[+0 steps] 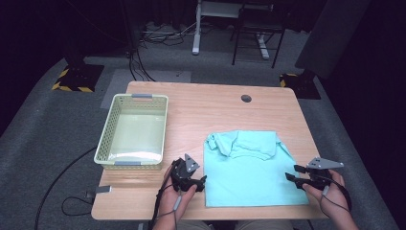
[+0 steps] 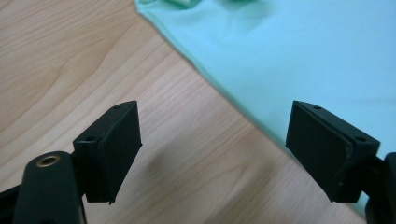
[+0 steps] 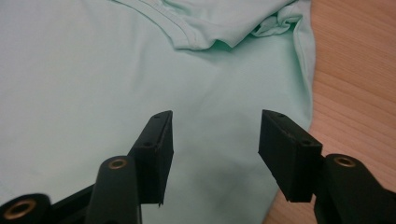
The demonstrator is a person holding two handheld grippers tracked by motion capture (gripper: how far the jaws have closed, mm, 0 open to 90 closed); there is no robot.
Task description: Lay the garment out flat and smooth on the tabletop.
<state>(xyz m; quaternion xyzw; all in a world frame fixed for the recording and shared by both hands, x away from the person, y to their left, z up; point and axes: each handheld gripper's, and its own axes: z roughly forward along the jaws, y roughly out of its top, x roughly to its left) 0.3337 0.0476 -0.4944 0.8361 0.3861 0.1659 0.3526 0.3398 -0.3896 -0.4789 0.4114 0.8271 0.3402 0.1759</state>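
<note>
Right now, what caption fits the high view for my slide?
Two open tongs, left and right, flank a folded mint shirt beside a basket.

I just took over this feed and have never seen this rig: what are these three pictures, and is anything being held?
A person sits at a wooden table with a hand-held two-jaw gripper in each hand. The high view looks down from above: the left gripper sits at the left edge of a folded mint green shirt, the right gripper at its right edge. An empty pale green basket stands to the left. The other two pictures come from cameras riding on each gripper, looking along its black jaws. Both stand open; nothing is held.
</note>
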